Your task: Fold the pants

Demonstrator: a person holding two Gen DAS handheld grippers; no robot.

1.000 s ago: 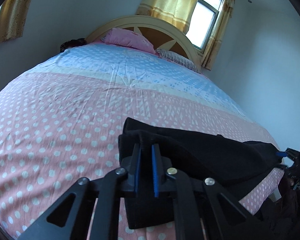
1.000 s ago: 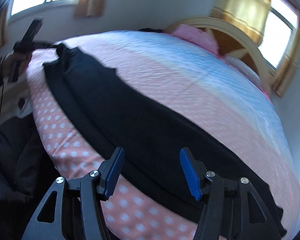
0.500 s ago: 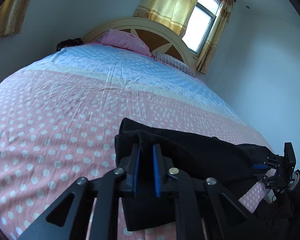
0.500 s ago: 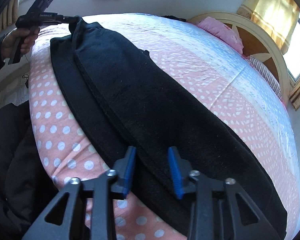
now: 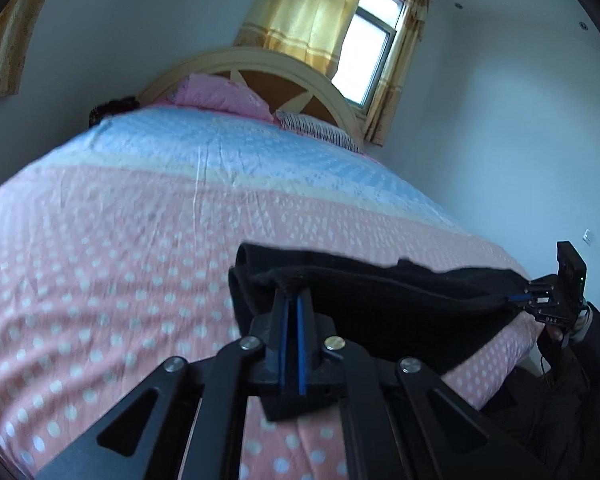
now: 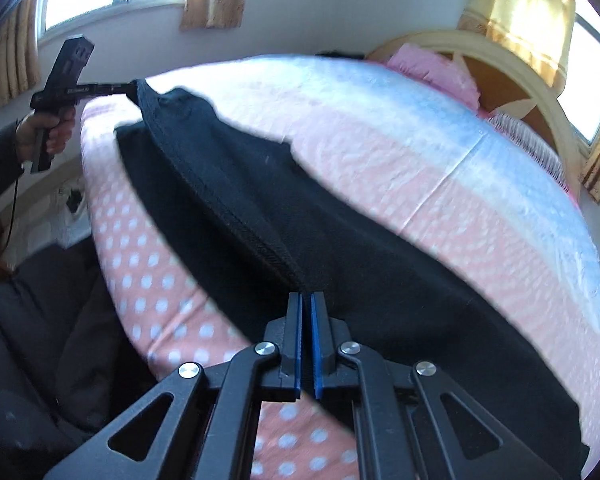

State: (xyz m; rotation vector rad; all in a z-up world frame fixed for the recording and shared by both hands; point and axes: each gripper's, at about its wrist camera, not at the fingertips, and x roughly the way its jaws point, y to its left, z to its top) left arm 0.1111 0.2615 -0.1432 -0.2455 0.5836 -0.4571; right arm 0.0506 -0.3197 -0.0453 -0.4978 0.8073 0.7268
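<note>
The pants (image 6: 284,216) are laid along the bed (image 5: 112,240) edge. Each tool is clamped on a raised hem: left tool (image 5: 291,300), right tool (image 6: 305,304). At 10 o'clock, only the right view shows the hand (image 6: 46,132).

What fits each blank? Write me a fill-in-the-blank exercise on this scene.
1. Both grippers are shut on the black ___.
2. The pants lie on a ___ with a dotted pink cover.
3. The left gripper and right gripper have ___ pads.
4. The pillow by the headboard is ___.

Missing words: pants; bed; blue; pink
</note>
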